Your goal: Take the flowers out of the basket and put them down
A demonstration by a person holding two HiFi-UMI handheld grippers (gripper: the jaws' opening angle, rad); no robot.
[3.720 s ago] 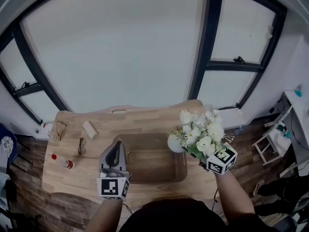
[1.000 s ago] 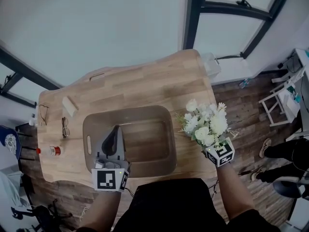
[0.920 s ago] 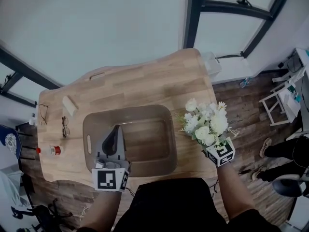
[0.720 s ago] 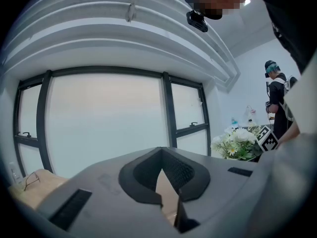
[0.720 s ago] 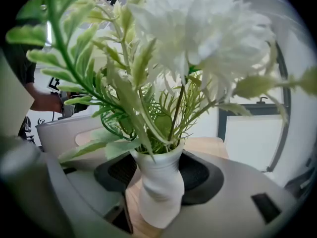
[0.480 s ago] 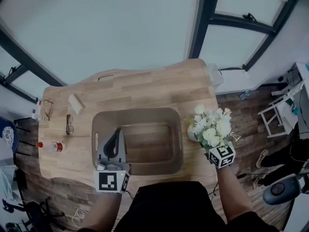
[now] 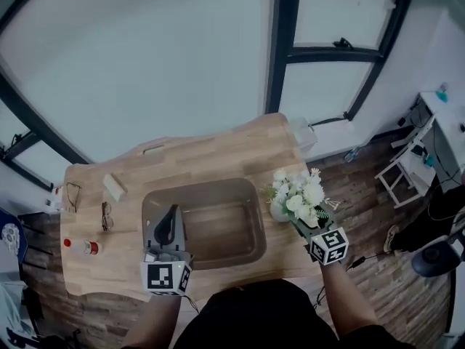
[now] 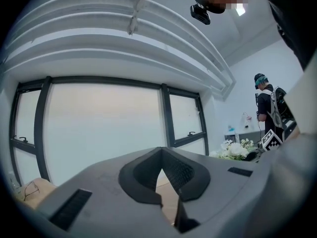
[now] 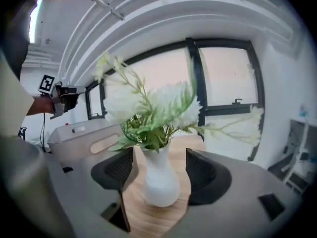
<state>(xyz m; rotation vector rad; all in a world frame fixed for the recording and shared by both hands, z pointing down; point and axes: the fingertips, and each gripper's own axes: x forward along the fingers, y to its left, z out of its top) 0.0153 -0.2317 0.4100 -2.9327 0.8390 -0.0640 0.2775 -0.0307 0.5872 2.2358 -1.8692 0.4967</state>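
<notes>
One broad wooden table (image 7: 211, 155) fills the middle of the head view, and on it sits the basket (image 7: 203, 188), a translucent brown tub with rounded corners. Just right of the basket, near the table's right edge, there are the flowers (image 7: 296, 193), out of the tub and upright in a small white vase (image 7: 277, 211) whose base rests on the wood. The right gripper (image 7: 296, 222) reaches in from the near side, and its own view tells the story: the vase stands squarely between the two dark pads (image 9: 116, 170), a sliver of bare wood showing on each side of the neck, so the jaws are parted and flank the vase without pressing it. Look at that bunch: full white blooms, some round and ruffled, packed over bright green leaves, with thin pale sprigs trailing up to the left and out to the right, above a vase with a narrow neck and a rounded belly. Over on the left, the left gripper (image 7: 171, 211) hangs above the near left part of the basket, jaws clenched tip to tip with nothing between them. Far left on the table lie the small things: a bottle (image 7: 81, 246) with a red cap, glasses (image 7: 107, 215) and a pale block (image 7: 114, 187).
</notes>
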